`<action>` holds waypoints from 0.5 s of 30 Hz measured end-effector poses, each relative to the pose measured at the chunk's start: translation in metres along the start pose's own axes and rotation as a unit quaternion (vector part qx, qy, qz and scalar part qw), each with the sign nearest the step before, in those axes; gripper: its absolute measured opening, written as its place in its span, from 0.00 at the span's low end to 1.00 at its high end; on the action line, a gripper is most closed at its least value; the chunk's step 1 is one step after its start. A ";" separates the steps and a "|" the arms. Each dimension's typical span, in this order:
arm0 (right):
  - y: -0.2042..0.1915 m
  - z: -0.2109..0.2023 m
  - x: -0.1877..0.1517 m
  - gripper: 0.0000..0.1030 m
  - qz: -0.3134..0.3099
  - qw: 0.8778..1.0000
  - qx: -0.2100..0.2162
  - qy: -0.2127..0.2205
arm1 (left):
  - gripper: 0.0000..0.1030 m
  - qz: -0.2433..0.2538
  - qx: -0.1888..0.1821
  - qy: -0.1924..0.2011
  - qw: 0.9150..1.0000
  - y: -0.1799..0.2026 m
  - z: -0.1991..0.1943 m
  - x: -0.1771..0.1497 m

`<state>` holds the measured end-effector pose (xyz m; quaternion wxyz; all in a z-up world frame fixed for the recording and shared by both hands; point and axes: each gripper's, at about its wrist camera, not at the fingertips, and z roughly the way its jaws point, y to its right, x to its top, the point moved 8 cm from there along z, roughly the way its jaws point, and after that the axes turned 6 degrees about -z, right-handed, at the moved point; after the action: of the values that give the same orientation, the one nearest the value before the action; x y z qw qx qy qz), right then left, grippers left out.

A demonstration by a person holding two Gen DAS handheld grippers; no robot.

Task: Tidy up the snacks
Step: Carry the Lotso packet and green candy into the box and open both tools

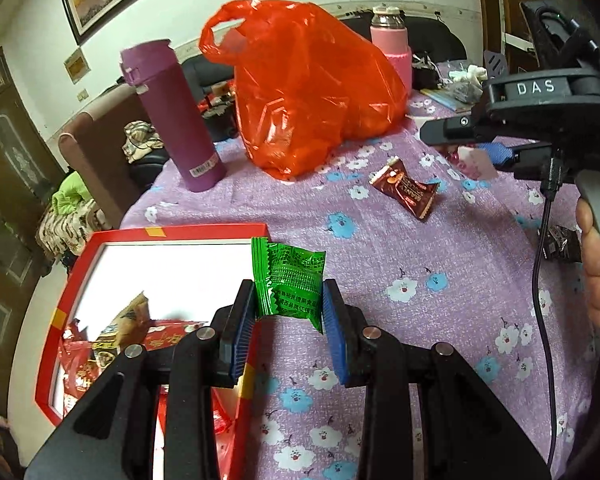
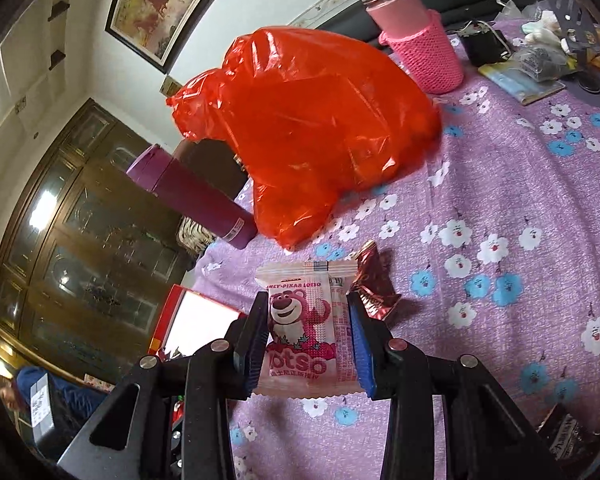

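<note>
My left gripper (image 1: 289,300) is shut on a green snack packet (image 1: 294,280) and holds it over the right rim of a red box (image 1: 70,280) with a white floor and several red and brown snacks at its near end. My right gripper (image 2: 307,312) is shut on a pink Lotso bear snack packet (image 2: 306,328), held above the purple flowered tablecloth (image 2: 520,200). It also shows in the left wrist view (image 1: 476,152) at the right, with the pink packet (image 1: 474,164) in it. A brown snack packet (image 1: 408,188) lies on the cloth, also seen beside my right fingers (image 2: 374,284).
An orange-red plastic bag (image 1: 308,84) stands mid-table, a purple flask (image 1: 172,116) to its left, a pink-sleeved flask (image 1: 392,40) behind. A dark snack packet (image 1: 562,244) lies at the right. Clutter (image 2: 540,60) sits at the far right corner. The red box corner (image 2: 188,316) shows left.
</note>
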<state>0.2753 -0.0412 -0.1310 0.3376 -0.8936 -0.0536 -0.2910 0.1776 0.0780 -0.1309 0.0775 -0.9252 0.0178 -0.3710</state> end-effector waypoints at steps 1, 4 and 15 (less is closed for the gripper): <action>0.000 0.001 0.000 0.37 0.001 1.000 0.004 -0.001 | 0.30 0.000 0.002 0.003 1.000 0.000 -0.001 0.000; -0.005 0.004 -0.002 0.37 -0.004 1.000 0.007 -0.004 | 0.30 -0.006 0.011 0.012 1.000 -0.005 -0.006 0.002; -0.021 0.011 -0.008 0.37 -0.020 1.000 0.017 -0.011 | 0.30 -0.019 0.030 0.031 0.999 -0.018 -0.017 0.007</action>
<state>0.2676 -0.0175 -0.1306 0.3459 -0.8897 -0.0804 -0.2868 0.1703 0.0934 -0.1109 0.0977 -0.9107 -0.0089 -0.4012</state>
